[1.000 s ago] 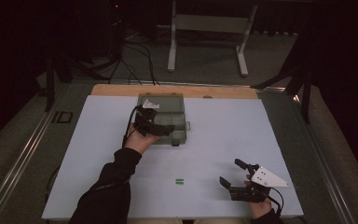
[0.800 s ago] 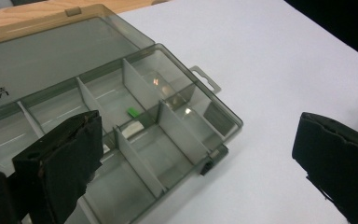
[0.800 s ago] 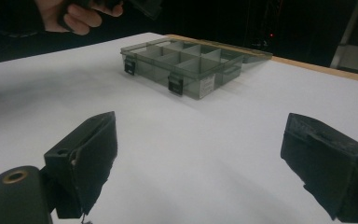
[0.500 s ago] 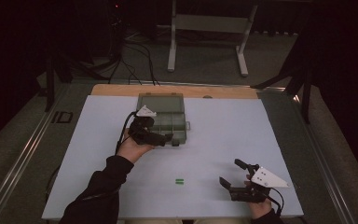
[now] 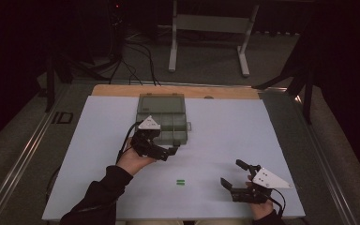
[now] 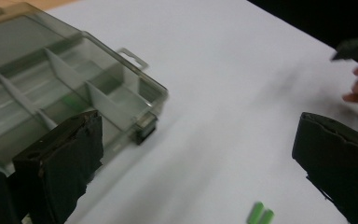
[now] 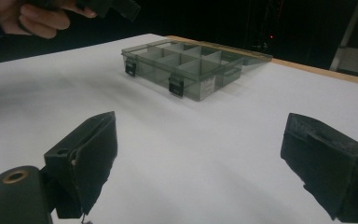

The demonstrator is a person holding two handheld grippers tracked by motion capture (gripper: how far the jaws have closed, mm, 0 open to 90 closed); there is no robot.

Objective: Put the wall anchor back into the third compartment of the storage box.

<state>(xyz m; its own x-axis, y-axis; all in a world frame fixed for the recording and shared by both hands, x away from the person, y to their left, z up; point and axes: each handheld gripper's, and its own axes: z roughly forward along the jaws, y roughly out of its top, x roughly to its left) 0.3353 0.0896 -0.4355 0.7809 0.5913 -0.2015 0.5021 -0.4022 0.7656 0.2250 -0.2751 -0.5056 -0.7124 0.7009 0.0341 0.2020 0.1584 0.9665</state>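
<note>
A smoky clear compartment box (image 5: 163,116) lies closed on the white sheet at the back centre. My left gripper (image 5: 168,152) hovers just in front of the box's near edge, jaws open and empty. In the left gripper view the box (image 6: 51,88) with its white dividers sits at the left, and two small green pieces (image 6: 261,216) lie on the sheet below. The same green pieces (image 5: 181,182) lie in the middle near the front. My right gripper (image 5: 231,173) rests near the front right, open and empty, facing the box (image 7: 191,63).
The white sheet (image 5: 225,136) covers the table, with a wooden strip (image 5: 178,90) along its far edge. A metal stand (image 5: 208,28) and cables lie on the floor beyond. The left hand (image 7: 37,16) shows at the top left of the right gripper view.
My left gripper has drawn back from over the box toward the near side, now just off its front edge. The right gripper has stayed put.
</note>
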